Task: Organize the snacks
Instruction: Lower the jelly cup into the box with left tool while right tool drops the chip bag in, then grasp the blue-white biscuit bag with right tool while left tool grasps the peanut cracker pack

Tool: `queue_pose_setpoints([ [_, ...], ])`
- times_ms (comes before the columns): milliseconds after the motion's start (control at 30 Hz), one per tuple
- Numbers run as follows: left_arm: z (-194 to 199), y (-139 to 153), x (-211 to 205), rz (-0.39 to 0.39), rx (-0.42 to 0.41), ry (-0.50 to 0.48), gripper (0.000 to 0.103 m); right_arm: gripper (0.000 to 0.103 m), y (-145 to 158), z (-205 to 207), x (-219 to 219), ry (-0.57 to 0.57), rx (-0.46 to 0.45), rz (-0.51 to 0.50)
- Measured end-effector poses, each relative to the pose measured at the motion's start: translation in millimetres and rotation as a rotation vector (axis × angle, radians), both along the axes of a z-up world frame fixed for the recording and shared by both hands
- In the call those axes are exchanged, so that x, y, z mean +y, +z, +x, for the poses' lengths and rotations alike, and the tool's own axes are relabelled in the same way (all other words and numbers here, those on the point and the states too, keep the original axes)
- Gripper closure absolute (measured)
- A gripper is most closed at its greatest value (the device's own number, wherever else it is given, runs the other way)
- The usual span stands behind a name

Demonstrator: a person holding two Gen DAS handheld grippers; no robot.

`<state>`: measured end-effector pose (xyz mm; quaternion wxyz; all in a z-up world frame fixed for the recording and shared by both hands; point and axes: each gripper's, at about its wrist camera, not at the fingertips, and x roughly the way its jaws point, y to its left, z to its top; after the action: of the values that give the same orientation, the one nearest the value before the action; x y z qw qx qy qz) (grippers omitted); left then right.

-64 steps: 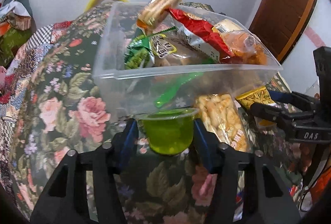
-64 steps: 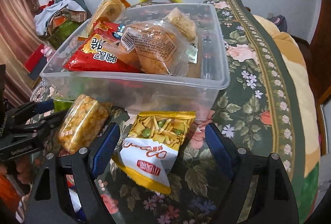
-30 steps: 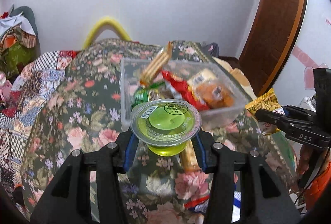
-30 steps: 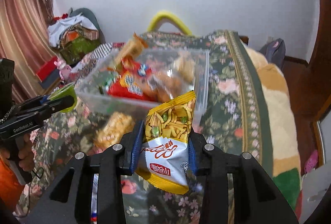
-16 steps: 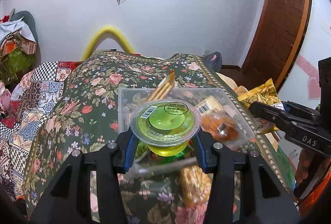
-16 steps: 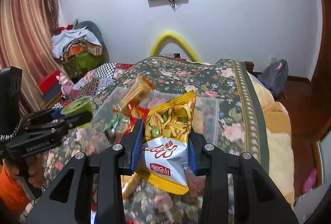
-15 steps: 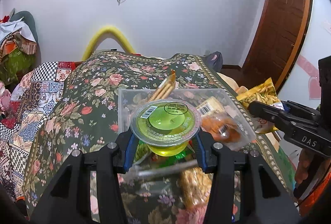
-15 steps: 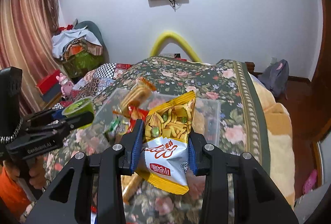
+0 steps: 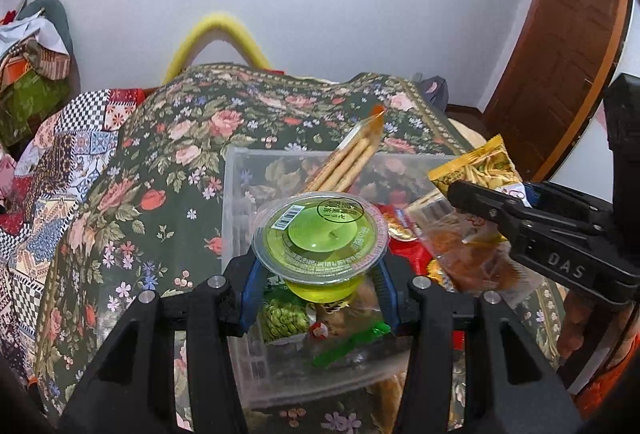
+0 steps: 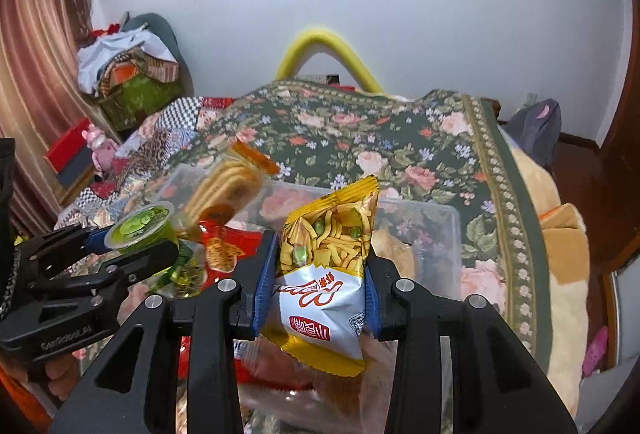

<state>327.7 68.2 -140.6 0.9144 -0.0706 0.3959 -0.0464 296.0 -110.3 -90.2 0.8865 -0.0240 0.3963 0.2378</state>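
Observation:
My left gripper (image 9: 320, 286) is shut on a green jelly cup (image 9: 320, 242) and holds it above the near left part of a clear plastic bin (image 9: 236, 209). The bin holds several snack packets, with a biscuit pack (image 9: 352, 157) sticking up. My right gripper (image 10: 320, 286) is shut on a yellow and white snack bag (image 10: 328, 266) and holds it above the bin (image 10: 452, 234). The jelly cup (image 10: 140, 226) and left gripper (image 10: 132, 254) show at the left of the right wrist view. The snack bag (image 9: 480, 169) and right gripper (image 9: 488, 201) show at the right of the left wrist view.
The bin stands on a floral cloth (image 9: 168, 161) over a table. A yellow arch (image 9: 216, 41) stands behind it by the white wall. Piled clothes (image 10: 128, 73) lie at the far left. A wooden door (image 9: 568, 45) is at the right.
Both grippers have moved forward and over the bin with their loads still held. The bin now lies directly under the jelly cup and the snack bag.

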Motion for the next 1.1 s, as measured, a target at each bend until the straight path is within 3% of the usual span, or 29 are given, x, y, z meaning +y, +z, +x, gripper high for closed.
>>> queue_pose_setpoints([
  [233,2.4,-5.0,2.4,-0.012,0.039,0.007,0.054,0.067,-4.4,9.3,2.2,-0.013,0.031,-0.003],
  [467,-18.0,16.8,-0.1,-0.008,0.004,-0.009,0.053,0.050,13.3,-8.9,-1.3,-0.009,-0.014,-0.031],
  [833,-102.6,67.6,-9.7,0.052,-0.101,-0.051,0.046,0.032,47.7,-96.6,-20.9,0.048,-0.091,-0.005],
  [1100,-173.6,65.5,-16.1,0.078,-0.107,-0.073,0.043,0.022,27.2,-147.5,-25.8,0.072,-0.020,0.028],
])
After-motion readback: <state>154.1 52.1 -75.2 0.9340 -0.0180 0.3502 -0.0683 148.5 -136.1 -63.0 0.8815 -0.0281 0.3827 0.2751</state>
